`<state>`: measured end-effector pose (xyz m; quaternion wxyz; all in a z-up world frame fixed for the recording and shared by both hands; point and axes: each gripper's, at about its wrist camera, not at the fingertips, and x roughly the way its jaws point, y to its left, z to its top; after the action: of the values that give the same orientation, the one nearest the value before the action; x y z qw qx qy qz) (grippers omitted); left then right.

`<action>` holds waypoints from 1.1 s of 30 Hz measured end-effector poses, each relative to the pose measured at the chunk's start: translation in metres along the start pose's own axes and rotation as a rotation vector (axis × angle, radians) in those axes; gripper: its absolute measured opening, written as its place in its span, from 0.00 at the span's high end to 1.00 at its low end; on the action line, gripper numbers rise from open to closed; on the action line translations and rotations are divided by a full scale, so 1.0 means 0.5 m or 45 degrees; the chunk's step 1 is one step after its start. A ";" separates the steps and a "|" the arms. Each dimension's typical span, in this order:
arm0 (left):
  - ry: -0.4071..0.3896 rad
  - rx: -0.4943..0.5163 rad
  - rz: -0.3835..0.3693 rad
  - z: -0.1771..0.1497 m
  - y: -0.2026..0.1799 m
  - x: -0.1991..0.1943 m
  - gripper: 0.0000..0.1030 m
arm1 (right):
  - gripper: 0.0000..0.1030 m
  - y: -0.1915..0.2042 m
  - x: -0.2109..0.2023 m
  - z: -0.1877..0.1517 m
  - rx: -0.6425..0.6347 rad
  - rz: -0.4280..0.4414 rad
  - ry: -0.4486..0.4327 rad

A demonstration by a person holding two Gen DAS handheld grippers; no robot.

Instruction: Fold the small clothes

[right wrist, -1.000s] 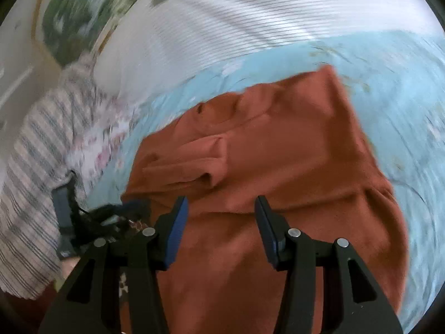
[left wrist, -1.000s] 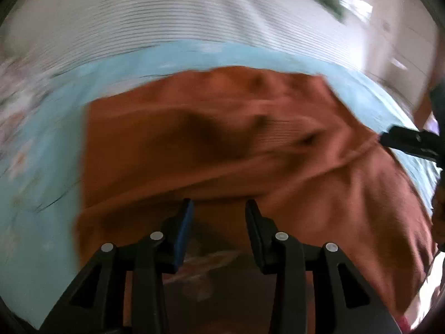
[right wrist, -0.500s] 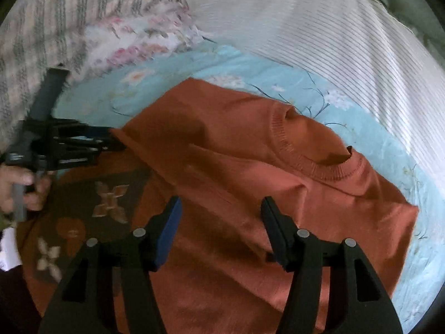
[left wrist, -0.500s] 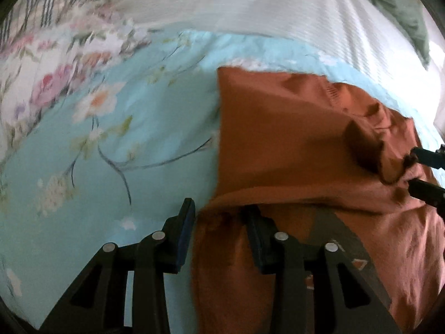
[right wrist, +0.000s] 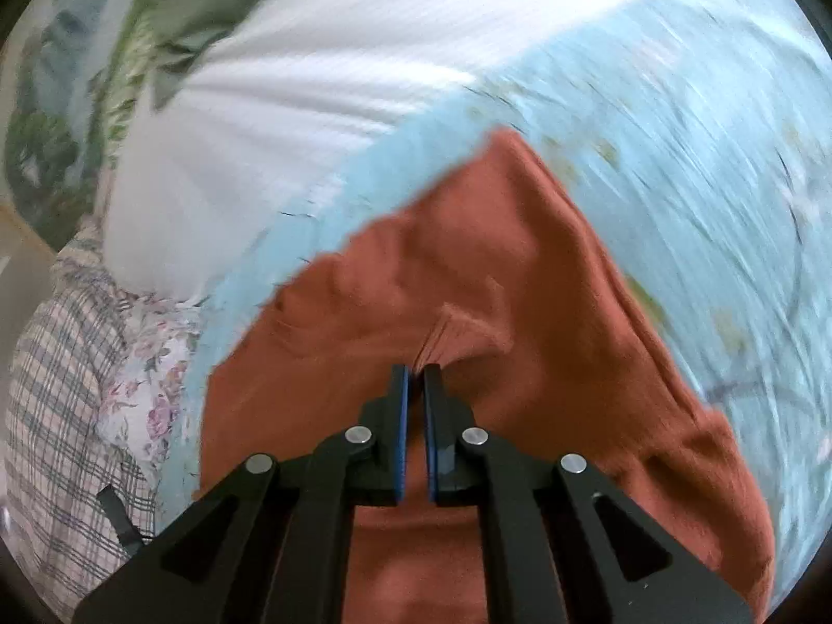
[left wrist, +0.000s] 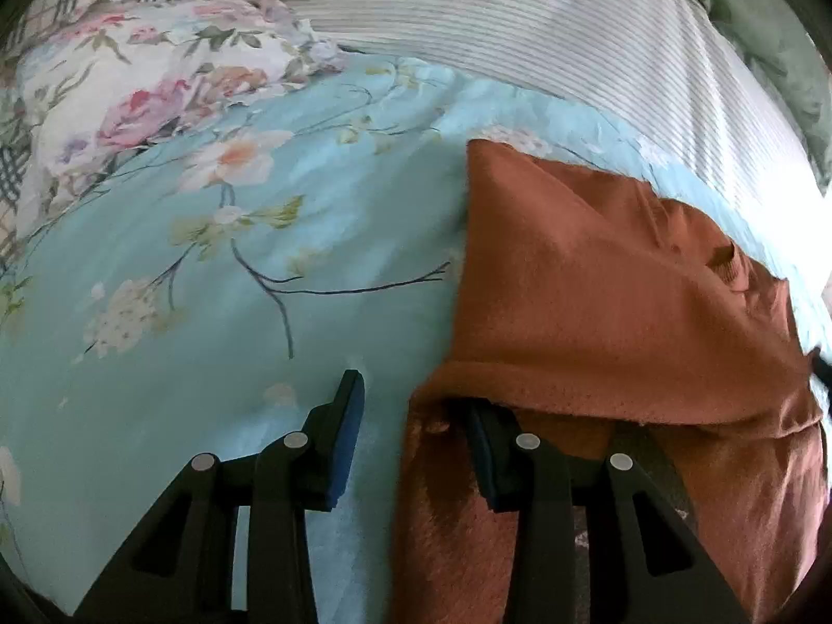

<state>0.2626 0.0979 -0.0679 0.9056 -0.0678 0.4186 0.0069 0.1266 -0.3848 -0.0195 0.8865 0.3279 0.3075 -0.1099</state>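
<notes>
Left wrist: left gripper (left wrist: pixel 411 416) jaws parted; rust knit sweater (left wrist: pixel 613 312) edge draped over right finger, left finger over light blue floral sheet (left wrist: pixel 208 270). Ribbed white pillow (left wrist: pixel 520 31) behind.

Right wrist, blurred: right gripper (right wrist: pixel 414 379) just closed, pinching a sweater (right wrist: pixel 520 312) fold. Plaid cloth (right wrist: pixel 52 416) left.

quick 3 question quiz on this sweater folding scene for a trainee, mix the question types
1. True or false: the right gripper is shut on the sweater.
2. The sheet under the sweater is: A plain white, B blue floral, C green striped.
3. Which finger of the left gripper is covered by the sweater's edge?

Key: 1 true, its jaws have just been closing and now pinch a bunch of fabric. 2 B. 3 the right-hand finger in the left wrist view; the other stands bare over the sheet.
</notes>
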 end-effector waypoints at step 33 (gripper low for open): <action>0.014 -0.105 -0.007 -0.003 0.032 0.000 0.60 | 0.93 0.062 0.040 0.002 -0.257 -0.093 0.086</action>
<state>0.2602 0.1137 -0.0706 0.8998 -0.1063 0.4227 0.0215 0.1549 -0.3615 -0.0153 0.8995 0.2292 0.3585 -0.0997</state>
